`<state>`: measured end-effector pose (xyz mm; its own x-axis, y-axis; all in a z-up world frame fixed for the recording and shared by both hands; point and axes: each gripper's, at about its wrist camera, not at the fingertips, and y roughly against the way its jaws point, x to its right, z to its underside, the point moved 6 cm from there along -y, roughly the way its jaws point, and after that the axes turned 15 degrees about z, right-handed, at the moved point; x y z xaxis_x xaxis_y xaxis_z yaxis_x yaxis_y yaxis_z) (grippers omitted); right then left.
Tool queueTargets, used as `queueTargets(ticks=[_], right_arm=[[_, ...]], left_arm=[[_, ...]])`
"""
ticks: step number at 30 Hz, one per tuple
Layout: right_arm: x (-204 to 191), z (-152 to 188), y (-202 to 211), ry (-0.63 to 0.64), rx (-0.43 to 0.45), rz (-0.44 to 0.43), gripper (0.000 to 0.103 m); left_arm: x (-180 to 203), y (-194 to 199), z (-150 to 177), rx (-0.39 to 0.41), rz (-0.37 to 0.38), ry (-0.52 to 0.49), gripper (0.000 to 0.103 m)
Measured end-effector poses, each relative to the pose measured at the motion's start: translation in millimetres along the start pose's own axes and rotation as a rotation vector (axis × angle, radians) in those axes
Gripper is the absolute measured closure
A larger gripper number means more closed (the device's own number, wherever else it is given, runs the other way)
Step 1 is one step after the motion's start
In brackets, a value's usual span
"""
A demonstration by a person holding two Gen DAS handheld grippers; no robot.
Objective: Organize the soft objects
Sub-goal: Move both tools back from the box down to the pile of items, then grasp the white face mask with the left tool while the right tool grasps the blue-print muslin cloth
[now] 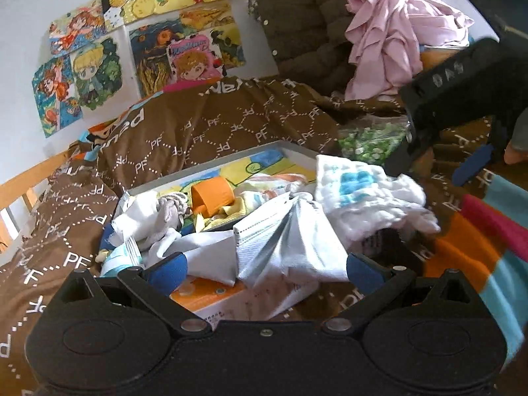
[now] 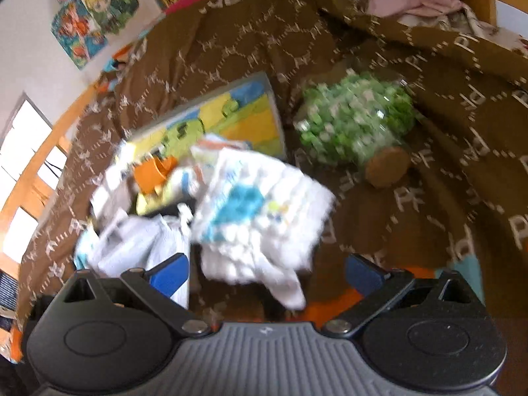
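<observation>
Where the left wrist looks down, the left gripper (image 1: 265,269) gapes empty over a white cloth (image 1: 290,231) at the shallow box's (image 1: 293,149) near edge — the right gripper (image 1: 432,168), spread apart, hovers above a quilted white-and-blue cloth (image 1: 363,191). From the right wrist that quilted cloth (image 2: 260,211) lies blurred at the box's (image 2: 270,99) near right corner — right gripper (image 2: 265,272) wide, empty.

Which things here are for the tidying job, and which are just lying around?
For the job:
- white quilted cloth with a blue patch
- shallow grey tray with a colourful base
- white socks
- white fabric bundle
- orange fabric loop

Just lying around:
- clear jar of green bits with a cork lid
- pink garment
- cartoon posters
- brown patterned bedcover
</observation>
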<state>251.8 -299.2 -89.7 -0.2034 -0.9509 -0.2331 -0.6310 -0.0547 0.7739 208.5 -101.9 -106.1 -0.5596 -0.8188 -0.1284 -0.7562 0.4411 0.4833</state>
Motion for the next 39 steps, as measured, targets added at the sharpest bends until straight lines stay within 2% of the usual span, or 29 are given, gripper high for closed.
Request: queueTargets(ticks=[4, 7, 17, 23, 28, 33, 39], right_arm=[[-16, -11, -5, 0.087, 0.094, -0.013, 0.0], [-25, -16, -10, 0.134, 0.13, -0.015, 0.0], [-38, -13, -28, 0.229, 0.124, 0.004, 0.0], [-41, -5, -35, 0.262, 0.089, 0.009, 0.0], [-44, -3, -36, 0.28, 0.095, 0.017, 0.0], [-44, -2, -38, 0.297, 0.101, 0.033, 0.0], [-40, -4, -39, 0.279, 0.118, 0.05, 0.003]], left_arm=[[-7, -11, 2, 0.005, 0.037, 0.057, 0.001], [-9, -13, 1, 0.022, 0.05, 0.069, 0.001], [-1, -17, -2, 0.041, 0.087, 0.013, 0.002], [9, -19, 1, 0.029, 0.124, -0.045, 0.009], [8, -21, 4, 0.014, 0.128, -0.036, 0.012], [5, -21, 5, 0.019, 0.139, -0.013, 0.023], [10, -22, 6, 0.009, 0.147, -0.037, 0.033]])
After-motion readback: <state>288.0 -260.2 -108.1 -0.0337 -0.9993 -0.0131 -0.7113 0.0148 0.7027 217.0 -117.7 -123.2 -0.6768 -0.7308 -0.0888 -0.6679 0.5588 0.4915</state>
